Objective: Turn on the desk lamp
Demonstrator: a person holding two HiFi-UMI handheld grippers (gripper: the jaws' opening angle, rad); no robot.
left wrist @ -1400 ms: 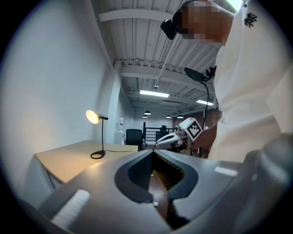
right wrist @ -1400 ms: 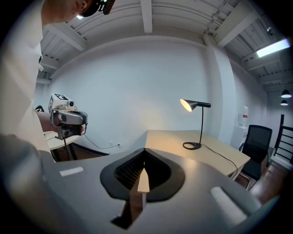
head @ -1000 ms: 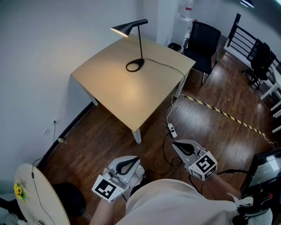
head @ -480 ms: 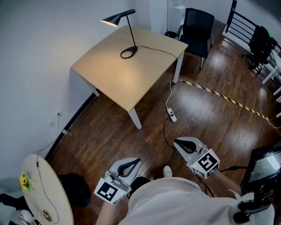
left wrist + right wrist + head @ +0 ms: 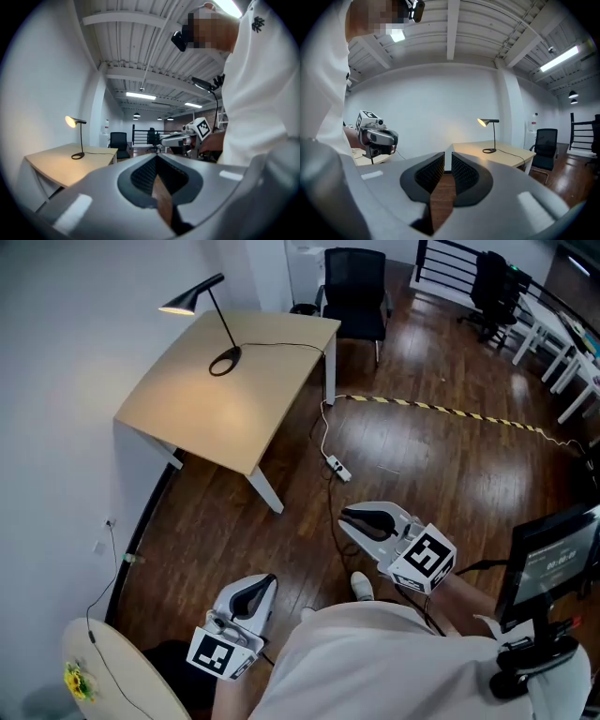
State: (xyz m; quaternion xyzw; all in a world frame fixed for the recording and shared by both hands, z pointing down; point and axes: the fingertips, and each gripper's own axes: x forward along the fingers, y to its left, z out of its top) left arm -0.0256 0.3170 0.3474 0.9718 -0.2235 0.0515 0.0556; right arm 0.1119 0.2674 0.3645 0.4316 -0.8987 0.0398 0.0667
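Observation:
The black desk lamp (image 5: pixel 221 317) stands at the far corner of the light wooden desk (image 5: pixel 206 423), and its shade glows. It also shows small and lit in the left gripper view, as the lamp (image 5: pixel 82 139) on the desk (image 5: pixel 54 159), and in the right gripper view as the lamp (image 5: pixel 494 136). Both grippers hang low by the person's body, far from the desk. My left gripper (image 5: pixel 259 583) (image 5: pixel 156 157) is shut with nothing in it. My right gripper (image 5: pixel 349 517) (image 5: pixel 446 153) is shut and empty, with only a thin slit between its pads.
A black chair (image 5: pixel 354 277) stands behind the desk. The lamp's cable runs off the desk to a power strip (image 5: pixel 337 468) on the wooden floor. Yellow-black tape (image 5: pixel 441 410) crosses the floor. A round table (image 5: pixel 122 681) sits lower left, a screen on a stand (image 5: pixel 553 563) at right.
The head view has swung right and back, so the desk and lamp now sit farther off at upper left. Both grippers stayed low and shut. The lamp glows throughout.

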